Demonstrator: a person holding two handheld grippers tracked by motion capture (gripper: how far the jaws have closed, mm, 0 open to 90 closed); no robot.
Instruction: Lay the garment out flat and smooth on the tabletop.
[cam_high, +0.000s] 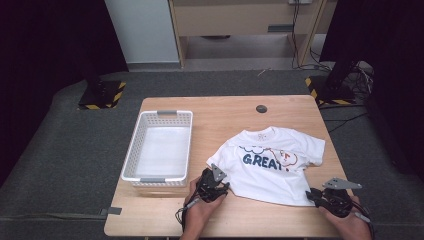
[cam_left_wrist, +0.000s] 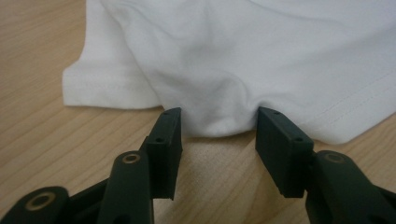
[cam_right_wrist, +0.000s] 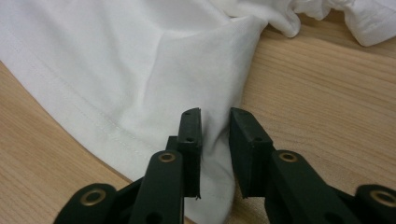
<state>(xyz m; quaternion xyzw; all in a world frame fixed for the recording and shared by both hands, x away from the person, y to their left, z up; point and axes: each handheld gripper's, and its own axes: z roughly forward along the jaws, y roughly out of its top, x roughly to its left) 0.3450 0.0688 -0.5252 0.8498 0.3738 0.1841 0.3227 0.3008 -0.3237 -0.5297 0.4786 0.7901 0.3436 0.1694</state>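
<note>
Progress stands early: the white T-shirt lies flat, unfolded, at 4 o'clock of the bench. The left claw stands open astride the hem's left corner; the right claw is pinched on a fold at the right corner — lifting remains. The basket lies at 9 o'clock; bare room extends toward 12.

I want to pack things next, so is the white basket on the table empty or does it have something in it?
Empty. The high view shows the bare white bottom of the basket, and the T-shirt lies spread on the table beside it.
</note>
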